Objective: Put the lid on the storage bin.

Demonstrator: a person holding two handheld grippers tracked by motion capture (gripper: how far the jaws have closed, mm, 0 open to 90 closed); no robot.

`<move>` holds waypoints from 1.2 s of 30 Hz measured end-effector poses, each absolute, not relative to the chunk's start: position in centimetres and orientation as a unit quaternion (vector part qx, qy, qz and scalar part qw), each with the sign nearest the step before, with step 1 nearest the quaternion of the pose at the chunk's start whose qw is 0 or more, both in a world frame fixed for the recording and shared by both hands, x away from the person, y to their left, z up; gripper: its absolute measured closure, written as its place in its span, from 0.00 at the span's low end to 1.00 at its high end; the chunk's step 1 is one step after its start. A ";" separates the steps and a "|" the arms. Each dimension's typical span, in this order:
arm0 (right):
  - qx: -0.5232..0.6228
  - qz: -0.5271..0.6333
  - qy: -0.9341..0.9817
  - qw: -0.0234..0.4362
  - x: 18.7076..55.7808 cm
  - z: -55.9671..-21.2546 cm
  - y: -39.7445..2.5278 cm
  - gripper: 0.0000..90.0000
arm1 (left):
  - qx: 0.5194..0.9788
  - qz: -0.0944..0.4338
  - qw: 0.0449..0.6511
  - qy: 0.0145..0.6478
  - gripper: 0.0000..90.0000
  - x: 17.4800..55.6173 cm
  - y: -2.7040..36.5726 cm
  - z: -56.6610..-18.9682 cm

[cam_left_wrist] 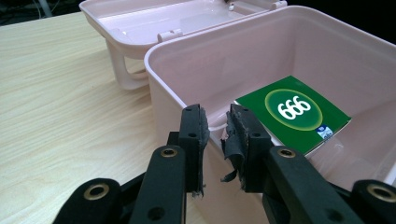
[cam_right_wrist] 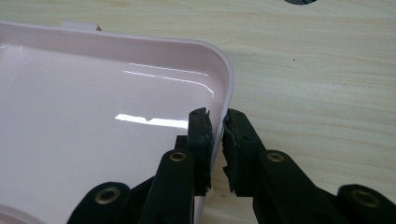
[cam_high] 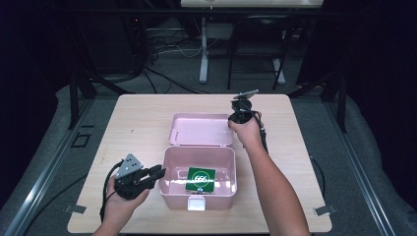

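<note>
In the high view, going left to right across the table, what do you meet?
Left gripper, at the left wall of the pink box → green packet lying inside the box → right gripper, at the right edge of the open lid.

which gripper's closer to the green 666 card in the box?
Left. The left gripper sits at the open pink plastic box's left wall, beside the square green card. The right gripper is farther back, its fingers straddling the lid edge.
</note>
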State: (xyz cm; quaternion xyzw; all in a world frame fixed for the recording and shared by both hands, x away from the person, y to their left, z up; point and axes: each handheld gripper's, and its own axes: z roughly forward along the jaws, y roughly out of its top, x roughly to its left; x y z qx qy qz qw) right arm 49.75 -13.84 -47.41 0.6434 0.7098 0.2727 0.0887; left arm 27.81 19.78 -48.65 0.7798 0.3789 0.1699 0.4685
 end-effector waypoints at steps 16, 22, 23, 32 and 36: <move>0.636 0.277 0.712 0.107 49.4 -45.6 -13.7 0.94 | 0.778 0.171 0.469 0.382 0.84 27.8 19.7 -48.6; 0.632 0.294 0.708 0.115 49.0 -44.6 -13.8 0.94 | 0.777 0.172 0.469 0.382 0.84 27.8 19.7 -48.6; 0.630 0.297 0.708 0.117 48.8 -44.4 -13.9 0.94 | 0.777 0.172 0.470 0.382 0.84 27.8 19.7 -48.6; 0.617 0.327 0.704 0.129 47.7 -42.9 -14.3 0.95 | 0.779 0.174 0.467 0.380 0.84 27.8 19.7 -48.6; 0.611 0.338 0.703 0.134 47.2 -42.3 -14.4 0.95 | 0.779 0.175 0.467 0.380 0.84 27.8 19.7 -48.6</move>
